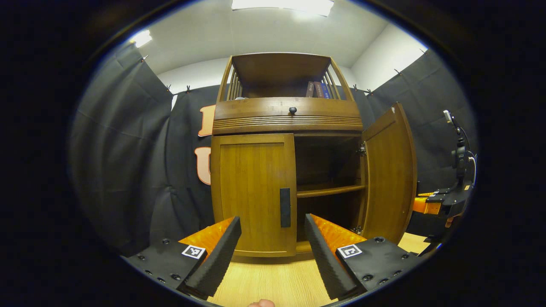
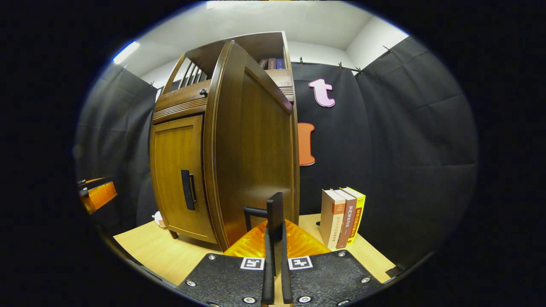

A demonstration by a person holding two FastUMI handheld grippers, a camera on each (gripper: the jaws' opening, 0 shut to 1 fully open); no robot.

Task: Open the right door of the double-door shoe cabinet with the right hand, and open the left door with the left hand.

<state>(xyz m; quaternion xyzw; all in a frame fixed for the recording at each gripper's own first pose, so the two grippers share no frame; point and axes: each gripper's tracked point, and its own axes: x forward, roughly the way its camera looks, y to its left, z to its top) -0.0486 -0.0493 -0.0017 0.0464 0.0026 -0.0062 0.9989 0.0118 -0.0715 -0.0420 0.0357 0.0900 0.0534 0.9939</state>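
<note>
The wooden shoe cabinet (image 1: 286, 113) stands straight ahead in the left gripper view. Its left door (image 1: 251, 192) is closed, with a black handle (image 1: 285, 207) at its inner edge. The right door (image 1: 389, 170) stands swung wide open, baring a shelf (image 1: 330, 191). My left gripper (image 1: 272, 228) is open, a short way in front of the left door's handle and not touching it. In the right gripper view, my right gripper (image 2: 275, 233) is shut on the right door's black handle (image 2: 274, 209), with the right door (image 2: 251, 153) seen nearly edge-on. The left door (image 2: 177, 179) is closed there too.
Three upright books (image 2: 343, 218) stand on the light wood floor (image 2: 170, 256) to the right of the cabinet. Books (image 1: 318, 89) also sit on the cabinet's top shelf above a drawer knob (image 1: 292, 110). Black cloth walls close in the booth. A small object (image 2: 158, 219) lies by the cabinet's foot.
</note>
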